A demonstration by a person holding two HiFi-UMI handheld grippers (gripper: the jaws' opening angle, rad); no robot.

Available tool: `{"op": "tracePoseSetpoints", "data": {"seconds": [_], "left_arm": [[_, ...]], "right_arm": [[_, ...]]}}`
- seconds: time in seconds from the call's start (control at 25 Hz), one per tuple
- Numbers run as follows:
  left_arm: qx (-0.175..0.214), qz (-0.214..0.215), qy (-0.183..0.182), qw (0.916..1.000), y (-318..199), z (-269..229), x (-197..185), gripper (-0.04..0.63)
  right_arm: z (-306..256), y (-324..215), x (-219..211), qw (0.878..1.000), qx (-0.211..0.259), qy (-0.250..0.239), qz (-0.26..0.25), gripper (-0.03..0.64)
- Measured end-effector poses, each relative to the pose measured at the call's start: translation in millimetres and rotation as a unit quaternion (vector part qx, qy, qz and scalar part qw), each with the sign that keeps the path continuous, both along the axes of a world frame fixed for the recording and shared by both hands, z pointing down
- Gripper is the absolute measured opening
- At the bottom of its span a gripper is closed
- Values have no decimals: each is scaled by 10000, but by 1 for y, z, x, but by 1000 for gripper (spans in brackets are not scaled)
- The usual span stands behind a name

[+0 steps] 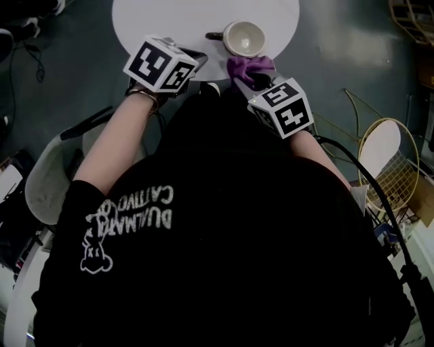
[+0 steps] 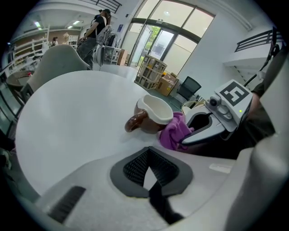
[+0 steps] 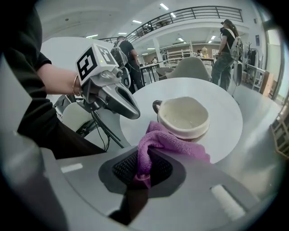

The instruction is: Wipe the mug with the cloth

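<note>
A cream mug (image 1: 244,38) with a brown outside and handle stands upright near the front edge of the round white table (image 1: 156,20). Its empty inside shows in the right gripper view as mug (image 3: 184,117). A purple cloth (image 3: 156,144) is pinched between the jaws of my right gripper (image 3: 141,169) and lies against the mug's near side; the cloth (image 1: 249,68) shows just below the mug from above. My left gripper (image 2: 148,173) is shut with nothing in it and hovers over the table's edge, left of the mug (image 2: 151,115). The cloth (image 2: 174,133) touches the mug's right side.
A grey chair (image 1: 51,179) stands at my left. A gold wire chair (image 1: 390,159) and cables lie on the floor at the right. People stand in the background beyond other tables (image 3: 226,40). Boxes and a wire rack (image 2: 151,72) stand past the table.
</note>
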State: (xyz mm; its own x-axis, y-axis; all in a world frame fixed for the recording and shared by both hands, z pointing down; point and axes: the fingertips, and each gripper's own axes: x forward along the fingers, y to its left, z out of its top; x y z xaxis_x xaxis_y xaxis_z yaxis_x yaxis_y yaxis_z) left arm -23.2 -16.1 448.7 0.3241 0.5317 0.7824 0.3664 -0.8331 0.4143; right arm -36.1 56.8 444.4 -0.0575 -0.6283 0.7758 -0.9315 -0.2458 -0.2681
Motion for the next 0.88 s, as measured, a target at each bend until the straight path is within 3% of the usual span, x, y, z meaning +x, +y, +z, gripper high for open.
{"op": "tracePoseSetpoints", "data": {"seconds": [0.88], "left_arm": [[-480,-668,40,9966,-44,11,-13,6]], "right_arm": [[-8,-89,-12,9957,-258,152,-872,38]]}}
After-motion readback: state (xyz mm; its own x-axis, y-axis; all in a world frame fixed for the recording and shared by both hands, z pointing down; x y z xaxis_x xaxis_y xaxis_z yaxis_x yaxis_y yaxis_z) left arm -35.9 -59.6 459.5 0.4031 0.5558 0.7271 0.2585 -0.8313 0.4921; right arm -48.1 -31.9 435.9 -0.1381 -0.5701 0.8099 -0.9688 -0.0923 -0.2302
